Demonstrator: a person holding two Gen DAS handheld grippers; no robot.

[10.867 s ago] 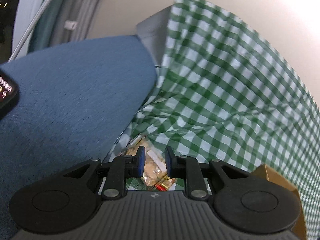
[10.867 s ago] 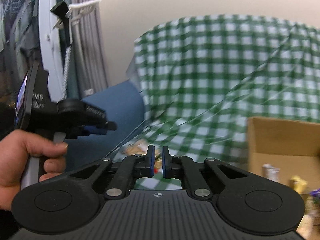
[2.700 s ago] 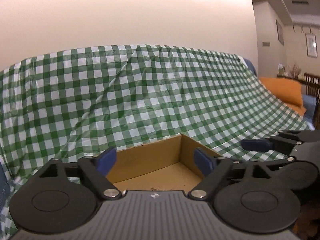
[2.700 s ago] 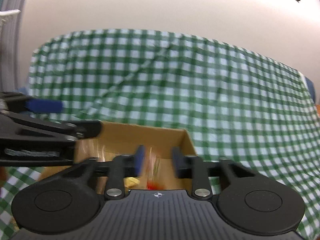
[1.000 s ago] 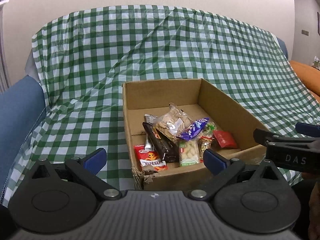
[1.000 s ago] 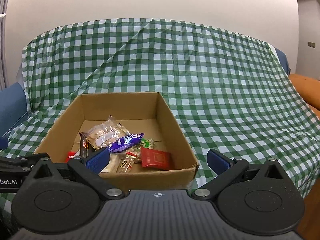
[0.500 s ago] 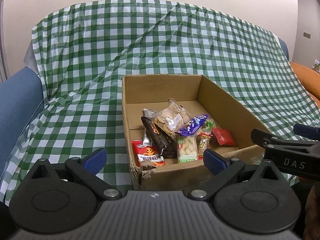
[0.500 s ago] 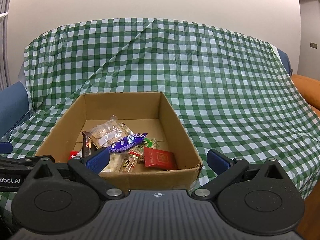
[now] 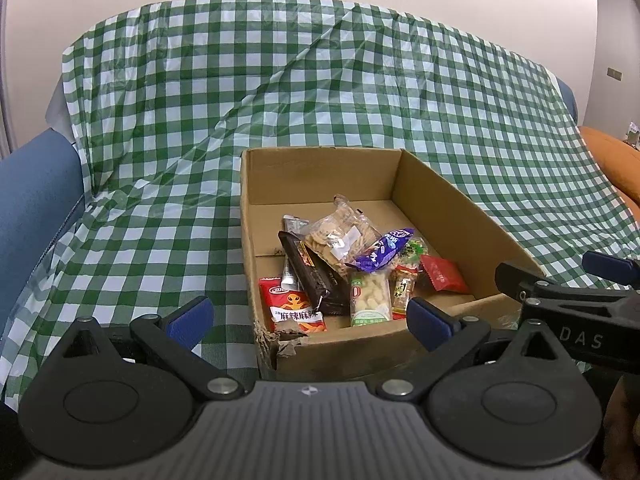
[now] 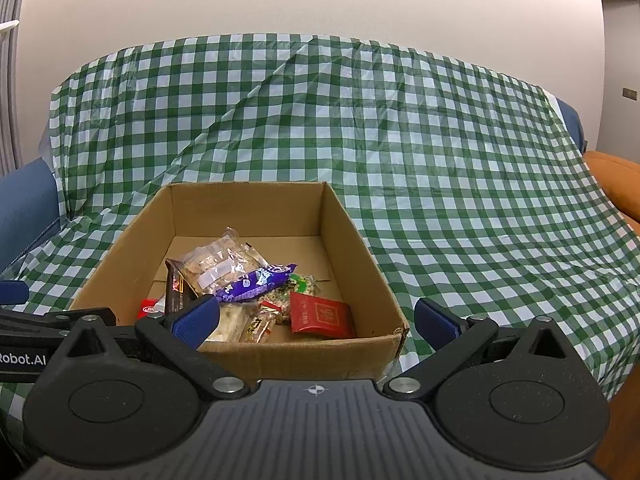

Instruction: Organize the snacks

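Left wrist view: the left tongs [image 9: 308,318] are spread wide and hold nothing. The right tongs [image 10: 316,322] (also empty) are likewise spread wide. The snacks [image 9: 352,256] are heaped in the cardboard box [image 9: 472,216], which is set on the green checked cloth [image 9: 160,160].
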